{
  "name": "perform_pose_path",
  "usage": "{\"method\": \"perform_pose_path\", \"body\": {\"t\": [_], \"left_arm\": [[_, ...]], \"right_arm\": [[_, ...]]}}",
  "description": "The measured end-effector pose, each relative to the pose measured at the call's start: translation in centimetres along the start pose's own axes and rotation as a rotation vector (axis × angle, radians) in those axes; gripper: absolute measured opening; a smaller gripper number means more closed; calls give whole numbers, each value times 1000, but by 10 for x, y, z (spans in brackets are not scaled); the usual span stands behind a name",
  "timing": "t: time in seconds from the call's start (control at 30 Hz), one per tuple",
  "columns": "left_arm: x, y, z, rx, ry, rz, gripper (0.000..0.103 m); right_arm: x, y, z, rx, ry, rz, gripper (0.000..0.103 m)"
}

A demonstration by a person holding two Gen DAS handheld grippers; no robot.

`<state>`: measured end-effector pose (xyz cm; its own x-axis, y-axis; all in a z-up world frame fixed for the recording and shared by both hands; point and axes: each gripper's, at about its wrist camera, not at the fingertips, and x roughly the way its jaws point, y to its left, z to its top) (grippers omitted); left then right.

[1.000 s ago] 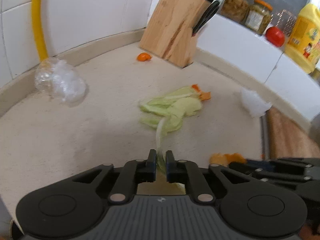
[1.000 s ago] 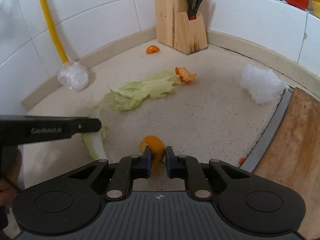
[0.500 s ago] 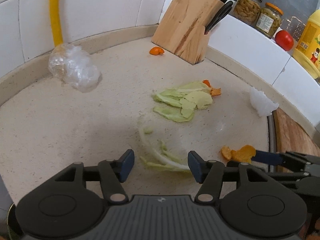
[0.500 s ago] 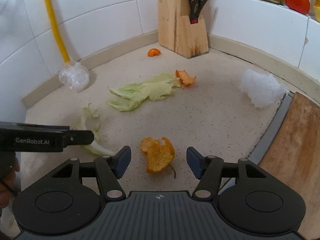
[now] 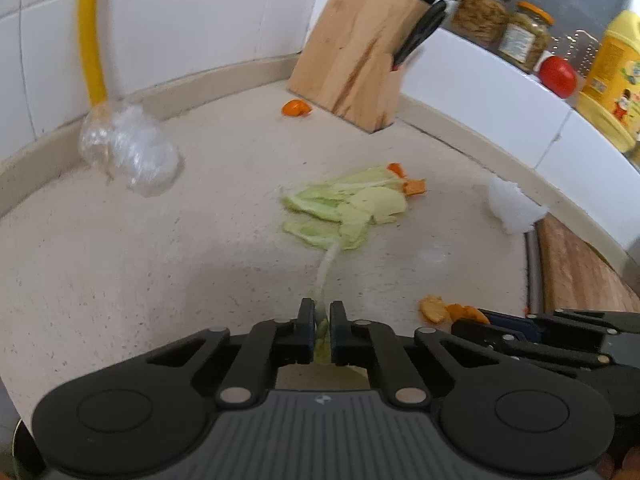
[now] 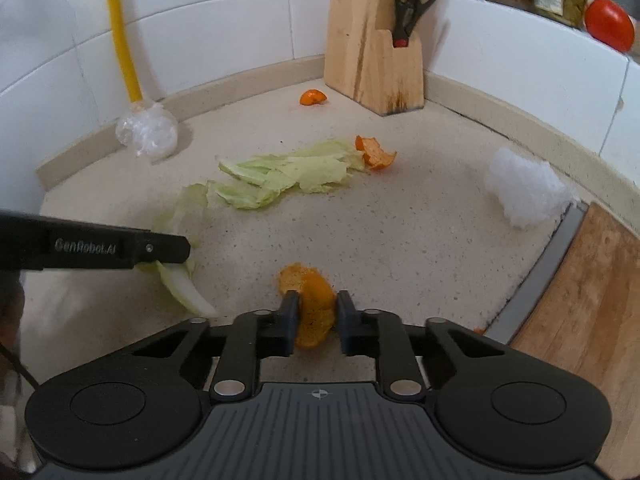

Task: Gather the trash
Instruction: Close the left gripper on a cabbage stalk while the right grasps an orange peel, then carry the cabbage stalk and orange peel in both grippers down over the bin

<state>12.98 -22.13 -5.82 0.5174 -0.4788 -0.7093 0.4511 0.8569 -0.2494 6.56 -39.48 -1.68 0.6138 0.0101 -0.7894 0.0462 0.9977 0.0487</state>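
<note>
Grip check, both hands loaded, trash lying on the surface (image 6: pixel 400 240).

Left gripper (image 5: pixel 320 322): jaws narrow, clamped on the pale stalk of a leaf (image 5: pixel 326 272). The leaf runs toward 12 o'clock and ends just beside the leaf pile (image 5: pixel 348 212); I cannot tell whether they touch. In the right wrist view its thick end hangs out below the jaws toward 5 o'clock.

Right gripper (image 6: pixel 316 316): jaws closing, with a peel (image 6: pixel 314 304) standing on edge between them. The pads seem to be against its sides. Part of the peel curls out toward 11 o'clock, beyond the tips.

Notes for doing this step well:
- Let the right jaws finish closing before any lift; the peel is curved and springy and may pop out sideways.
- Raise the leaf slowly and straight up. It is limp, held at one end only, and its far end could drag the pile.
- Keep the two grippers apart when they travel; they are near each other now.
- No bin in view, so the drop-off place is unknown.

Left to collect, judged from here: pile at 12 o'clock, second peel (image 6: pixel 374 154) touching it at 1, small peel (image 6: pixel 313 97) by the block (image 6: pixel 372 60), plastic wad (image 6: pixel 146 134) at 10, white wad (image 6: pixel 524 188) at 2.
</note>
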Motion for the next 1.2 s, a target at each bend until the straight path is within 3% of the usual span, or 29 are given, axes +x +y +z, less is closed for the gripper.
{"method": "perform_pose_path", "body": {"t": [0.63, 1.2], "left_arm": [[-55, 19, -8, -45, -85, -14, 2], [-103, 53, -28, -97, -150, 39, 2]], "right_arm": [[-53, 5, 2, 150, -84, 72, 14], [-67, 63, 2, 81, -124, 132, 14]]}}
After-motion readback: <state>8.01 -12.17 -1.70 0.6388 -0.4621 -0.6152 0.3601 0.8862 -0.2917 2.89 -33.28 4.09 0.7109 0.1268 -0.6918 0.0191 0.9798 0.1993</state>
